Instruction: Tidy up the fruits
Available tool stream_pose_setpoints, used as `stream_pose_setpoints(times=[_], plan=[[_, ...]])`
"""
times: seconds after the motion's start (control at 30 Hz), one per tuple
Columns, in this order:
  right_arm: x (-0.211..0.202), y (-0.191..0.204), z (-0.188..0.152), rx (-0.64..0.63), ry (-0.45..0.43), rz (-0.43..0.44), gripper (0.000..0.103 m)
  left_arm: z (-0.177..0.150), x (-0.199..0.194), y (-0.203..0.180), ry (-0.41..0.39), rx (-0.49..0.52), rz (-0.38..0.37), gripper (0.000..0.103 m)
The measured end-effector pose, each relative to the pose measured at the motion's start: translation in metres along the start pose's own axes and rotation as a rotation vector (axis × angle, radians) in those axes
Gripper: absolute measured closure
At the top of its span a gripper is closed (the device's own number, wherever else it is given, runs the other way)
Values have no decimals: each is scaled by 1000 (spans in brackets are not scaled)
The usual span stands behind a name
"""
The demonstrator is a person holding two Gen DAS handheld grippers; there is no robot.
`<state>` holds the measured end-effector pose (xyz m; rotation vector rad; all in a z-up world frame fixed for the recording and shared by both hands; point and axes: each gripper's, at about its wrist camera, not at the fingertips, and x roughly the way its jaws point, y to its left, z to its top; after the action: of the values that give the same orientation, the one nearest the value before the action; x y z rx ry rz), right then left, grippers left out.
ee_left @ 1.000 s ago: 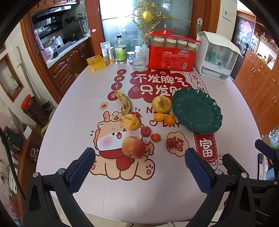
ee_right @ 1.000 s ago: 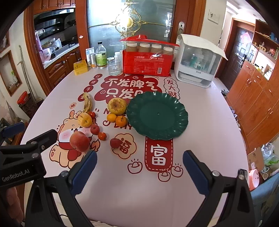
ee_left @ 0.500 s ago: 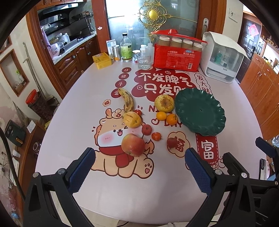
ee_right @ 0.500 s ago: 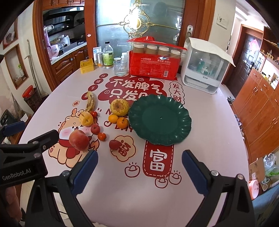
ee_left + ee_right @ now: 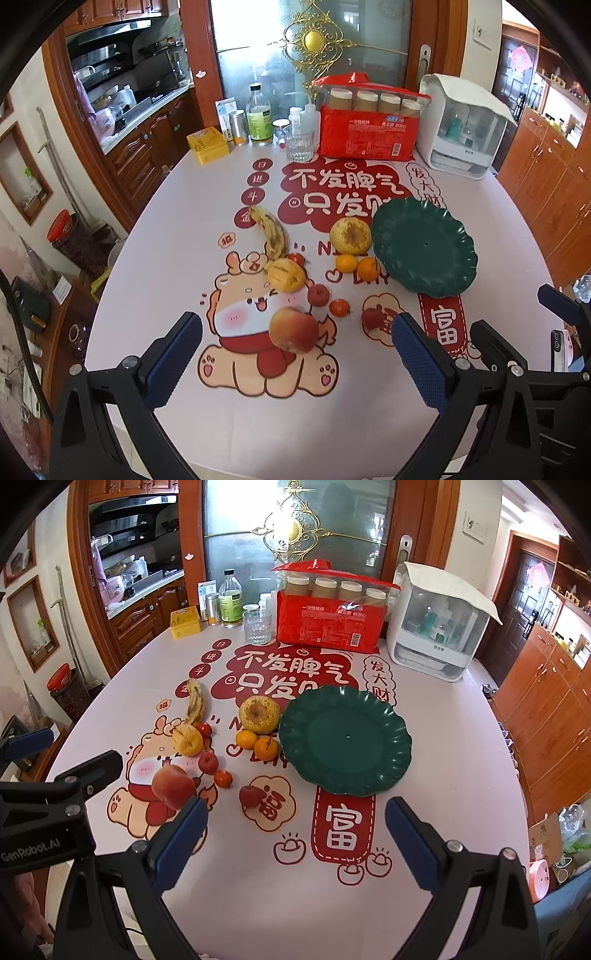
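A green scalloped plate (image 5: 424,247) (image 5: 345,740) lies empty on the table. Left of it lie several fruits: a red-yellow apple (image 5: 293,329) (image 5: 173,786), a spotted banana (image 5: 271,234) (image 5: 195,701), a yellow pear (image 5: 286,275) (image 5: 187,740), a large yellow-brown fruit (image 5: 350,236) (image 5: 259,714), two oranges (image 5: 357,266) (image 5: 256,743) and several small red fruits (image 5: 373,317) (image 5: 251,795). My left gripper (image 5: 295,363) is open above the near table edge, facing the apple. My right gripper (image 5: 295,843) is open, in front of the plate.
At the table's far edge stand a red pack of paper cups (image 5: 369,123), a white dispenser box (image 5: 465,129), a glass (image 5: 298,142), bottles (image 5: 259,116) and a yellow box (image 5: 207,144). Wooden cabinets line the right side (image 5: 546,709).
Both grippers have lowered and moved slightly forward toward the table, so the fruits and plate sit nearer. Nothing on the table has moved.
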<state>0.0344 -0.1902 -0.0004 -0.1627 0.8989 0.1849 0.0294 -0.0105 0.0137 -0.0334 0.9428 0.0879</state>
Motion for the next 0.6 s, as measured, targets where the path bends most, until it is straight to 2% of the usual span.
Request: stream_pose_setpoints(times=[0.13, 0.2, 0.27, 0.43, 0.6], plan=[[-1, 8, 8, 11, -18, -32, 6, 7, 8, 14, 3, -15, -51, 1], [0, 11, 12, 16, -19, -54, 6, 11, 12, 20, 9, -11, -48, 1], [2, 13, 15, 30, -16, -60, 6, 13, 18, 23, 27, 12, -47, 1], [14, 19, 22, 64, -1, -80, 6, 10, 41, 35, 78, 41, -115, 1], [43, 23, 21, 92, 56, -87, 9, -2, 71, 47, 97, 100, -100, 1]])
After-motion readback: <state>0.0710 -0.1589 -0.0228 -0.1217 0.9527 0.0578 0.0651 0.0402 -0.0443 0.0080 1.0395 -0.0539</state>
